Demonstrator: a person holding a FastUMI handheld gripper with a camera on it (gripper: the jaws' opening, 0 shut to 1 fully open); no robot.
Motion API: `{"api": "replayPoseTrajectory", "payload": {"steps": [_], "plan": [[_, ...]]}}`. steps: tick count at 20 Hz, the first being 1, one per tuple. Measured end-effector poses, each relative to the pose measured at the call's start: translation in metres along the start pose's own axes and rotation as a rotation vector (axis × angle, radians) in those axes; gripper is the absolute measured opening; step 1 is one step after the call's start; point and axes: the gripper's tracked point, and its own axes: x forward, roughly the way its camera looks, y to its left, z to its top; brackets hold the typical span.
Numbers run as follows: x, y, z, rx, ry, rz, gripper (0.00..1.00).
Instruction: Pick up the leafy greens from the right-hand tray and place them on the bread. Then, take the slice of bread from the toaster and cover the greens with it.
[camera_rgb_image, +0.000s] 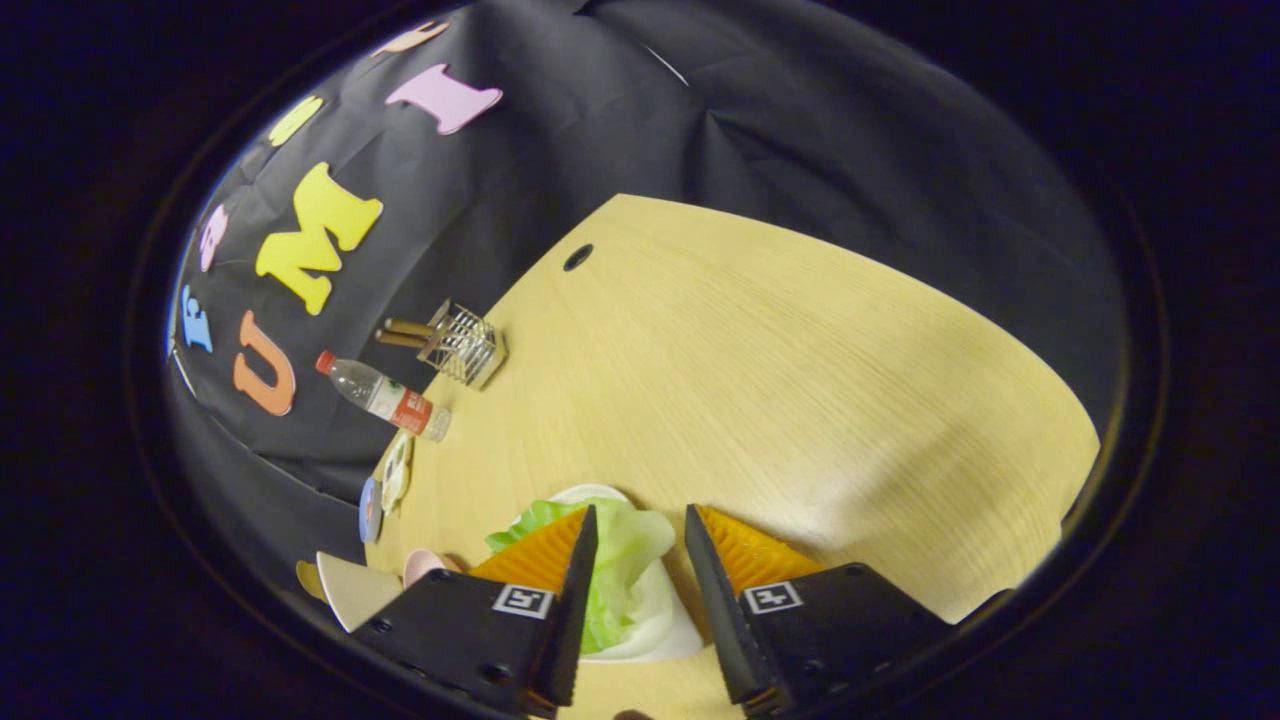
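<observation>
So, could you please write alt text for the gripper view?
The open gripper hangs over leafy greens on a white plate, the greens between its fingers. Beyond, on the wooden table, stand a wire basket and a water bottle.

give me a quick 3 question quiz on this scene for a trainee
1. True or false: the gripper is shut on the leafy greens.
2. What lies closest to the wire rack at the table's far edge?
A. a water bottle
B. a toaster
C. a knife
3. Fill in: the greens rest on a white ____.

Key:
1. False. The fingers stand apart, with the greens between them and not pressed by both.
2. A. The water bottle lies on its side beside the rack.
3. Plate.
</observation>
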Motion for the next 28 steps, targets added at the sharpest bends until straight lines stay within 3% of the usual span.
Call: {"api": "replayPoseTrajectory", "payload": {"steps": [2,3,5,11,19,28], "plan": [[0.001,-0.003,0.001,0.001,-0.001,-0.002,0.33],[0.003,-0.004,0.003,0.001,-0.008,-0.005,0.1],[-0.003,0.004,0.006,-0.003,-0.017,0.035,0.01],[-0.03,0.035,0.014,-0.011,-0.064,0.15,0.0],[-0.089,0.137,0.003,-0.073,-0.119,0.352,0.0],[-0.102,0.25,-0.07,-0.15,-0.068,0.487,0.0]]}}
